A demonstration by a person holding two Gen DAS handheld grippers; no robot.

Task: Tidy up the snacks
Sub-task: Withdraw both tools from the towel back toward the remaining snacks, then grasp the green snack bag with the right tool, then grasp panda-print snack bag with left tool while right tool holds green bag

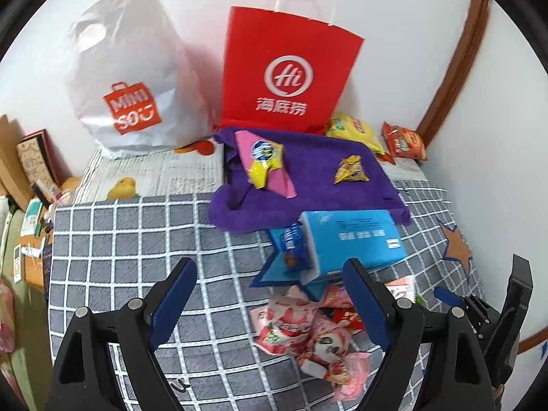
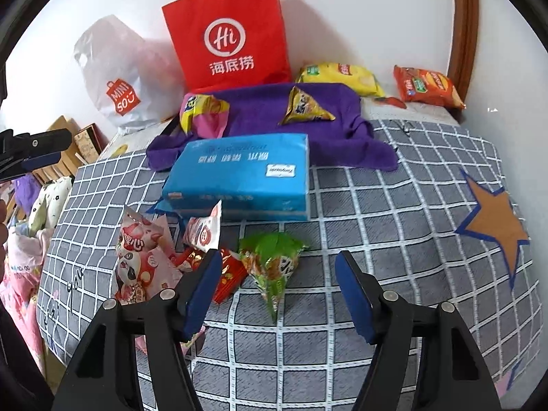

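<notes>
Both the left gripper point(image 1: 270, 294) and right gripper point(image 2: 279, 286) hung wide open, holding nothing. The landmark was the blue tissue pack point(image 2: 239, 174): a green snack point(image 2: 274, 260) and pink snack packets point(image 2: 144, 257) lay just in front of it, a purple towel point(image 2: 267, 116) behind.

Two shopping bags point(image 2: 227, 34), one tissue pack point(image 2: 239, 174), one purple towel point(image 2: 260, 109), two chip bags point(image 2: 342, 75).
</notes>
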